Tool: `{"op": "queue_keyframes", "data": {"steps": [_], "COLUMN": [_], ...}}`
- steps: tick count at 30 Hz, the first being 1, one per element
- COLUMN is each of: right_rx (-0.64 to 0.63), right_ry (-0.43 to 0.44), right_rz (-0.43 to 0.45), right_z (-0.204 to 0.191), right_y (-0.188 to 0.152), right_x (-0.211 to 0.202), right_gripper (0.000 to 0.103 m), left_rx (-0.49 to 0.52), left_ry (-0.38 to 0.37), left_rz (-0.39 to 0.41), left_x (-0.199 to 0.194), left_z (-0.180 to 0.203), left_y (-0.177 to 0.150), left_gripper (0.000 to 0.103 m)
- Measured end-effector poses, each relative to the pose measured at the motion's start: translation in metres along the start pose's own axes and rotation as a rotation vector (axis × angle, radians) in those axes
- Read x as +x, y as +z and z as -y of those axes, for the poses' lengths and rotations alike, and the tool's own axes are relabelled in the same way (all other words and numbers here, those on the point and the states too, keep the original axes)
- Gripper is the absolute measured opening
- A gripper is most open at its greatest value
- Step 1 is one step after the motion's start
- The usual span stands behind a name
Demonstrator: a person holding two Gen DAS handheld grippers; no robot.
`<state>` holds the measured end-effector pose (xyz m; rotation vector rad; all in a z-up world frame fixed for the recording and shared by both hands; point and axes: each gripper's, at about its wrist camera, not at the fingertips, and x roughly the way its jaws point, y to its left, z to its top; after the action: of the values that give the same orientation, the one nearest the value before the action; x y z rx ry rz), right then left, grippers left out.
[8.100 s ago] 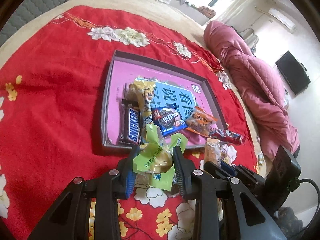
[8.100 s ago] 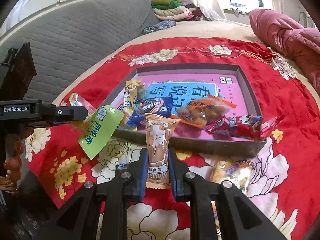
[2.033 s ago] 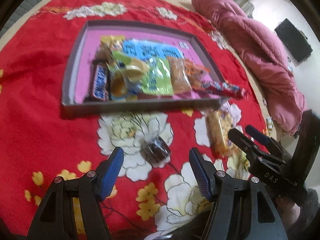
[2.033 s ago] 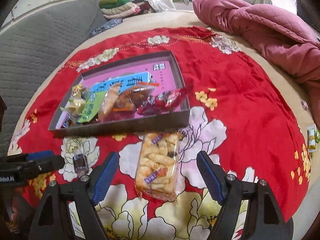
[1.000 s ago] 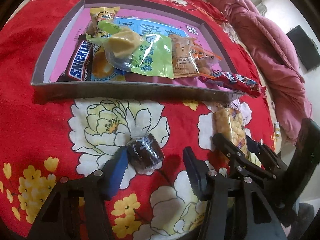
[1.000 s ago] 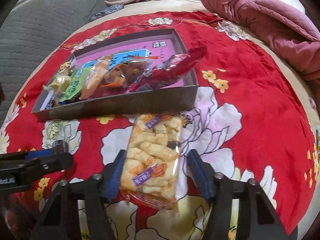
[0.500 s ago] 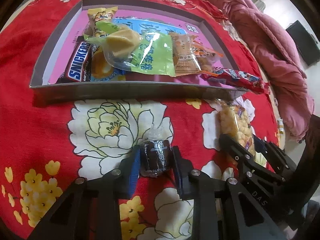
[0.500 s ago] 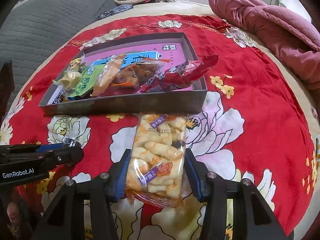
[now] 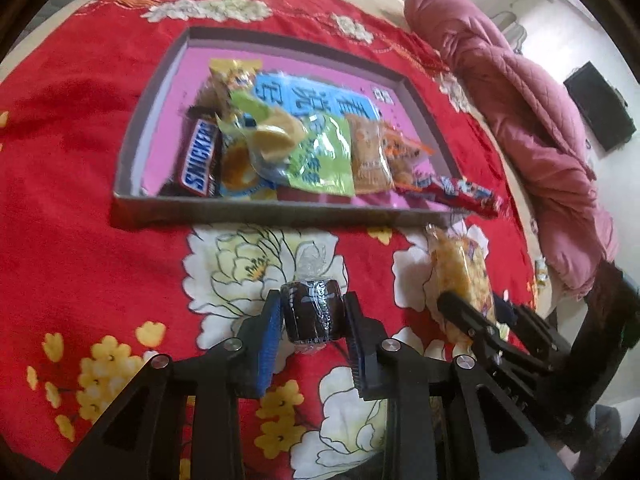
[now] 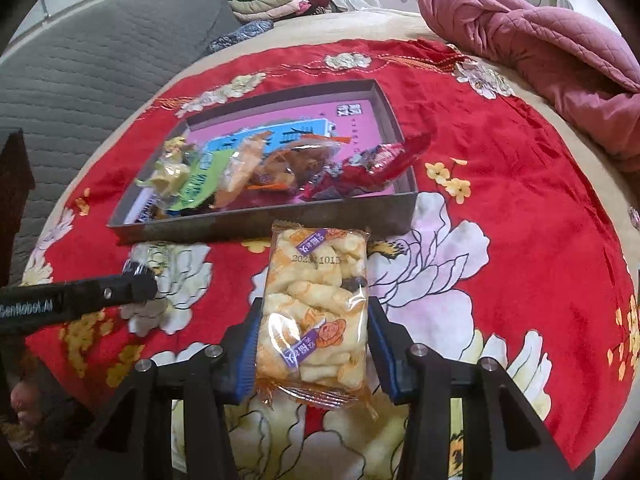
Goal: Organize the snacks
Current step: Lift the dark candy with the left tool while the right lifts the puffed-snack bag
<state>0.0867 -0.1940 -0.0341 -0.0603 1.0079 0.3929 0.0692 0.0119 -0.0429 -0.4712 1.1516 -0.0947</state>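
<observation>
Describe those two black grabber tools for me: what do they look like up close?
Both the left gripper and the right gripper are matte black angular frames with triangular cut-outs and silver screw heads. Their jaws carry ribbed blue pads. In the right wrist view, the left gripper's side shows white lettering, blurred but apparently "GenRobot.AI". No cables or sleeves are clearly visible.

A red flower-printed cloth (image 10: 500,152) covers the bed, a crumpled pink quilted blanket (image 10: 540,40) beside it, folded clothes (image 10: 272,0) stacked behind.
</observation>
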Motion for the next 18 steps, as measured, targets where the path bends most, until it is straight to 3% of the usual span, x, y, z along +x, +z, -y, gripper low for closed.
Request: {"op": "queue_keyframes", "data": {"steps": [8, 18], "right_rx": [-0.05, -0.02], "right_ry": [0.047, 0.063], "right_rz": [0.107, 0.174], "right_z": [-0.018, -0.019], "right_y": [0.01, 0.037], "right_x": [-0.023, -0.03], "right_gripper": [0.048, 0.048], "left_rx": [-0.007, 0.005], "left_ry": [0.011, 0.042], "left_rz": [0.072, 0.148], "left_x": [-0.023, -0.037], "left_z": [-0.007, -0.011], "left_y": [0.011, 0.029], "left_gripper": [0.031, 0.031]}}
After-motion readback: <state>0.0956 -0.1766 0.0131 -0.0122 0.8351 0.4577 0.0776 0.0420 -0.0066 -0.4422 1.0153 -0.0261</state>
